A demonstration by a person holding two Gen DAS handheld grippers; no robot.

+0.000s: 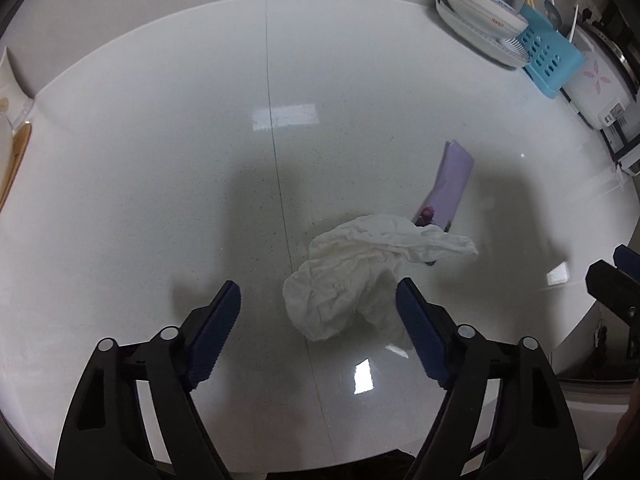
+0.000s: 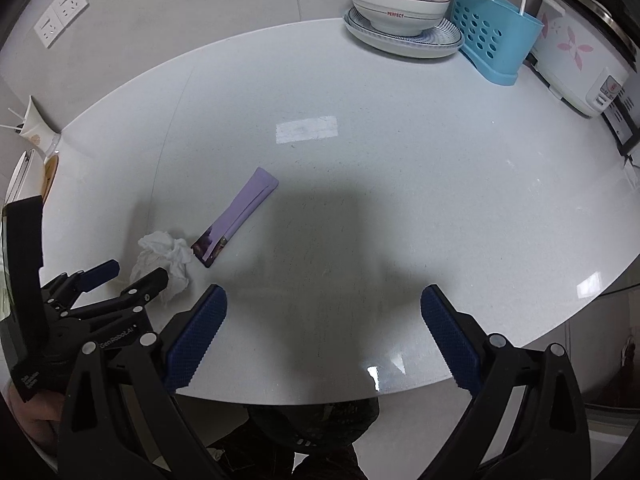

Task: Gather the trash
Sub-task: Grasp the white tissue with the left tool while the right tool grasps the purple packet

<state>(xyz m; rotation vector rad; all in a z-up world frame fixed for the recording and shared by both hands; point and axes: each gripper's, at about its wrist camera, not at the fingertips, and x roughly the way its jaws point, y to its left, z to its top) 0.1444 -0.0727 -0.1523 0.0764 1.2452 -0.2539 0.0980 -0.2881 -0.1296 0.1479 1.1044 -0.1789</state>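
A glossy white counter (image 2: pixel 360 160) meets a grey wall (image 2: pixel 180 8) with sockets (image 2: pixel 60 14). Both the left gripper (image 1: pixel 318 300) and the right gripper (image 2: pixel 324 304) gape, holding nothing; a crumpled tissue (image 1: pixel 344 280) lies between the left's fingers.

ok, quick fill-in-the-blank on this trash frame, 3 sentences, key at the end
1. The crumpled white tissue lies between the fingers of the ____ gripper.
2. The flat wrapper beside the tissue is ____ in colour.
3. The bowl by the blue utensil holder sits on a ____.

Missing words: left; purple; plate
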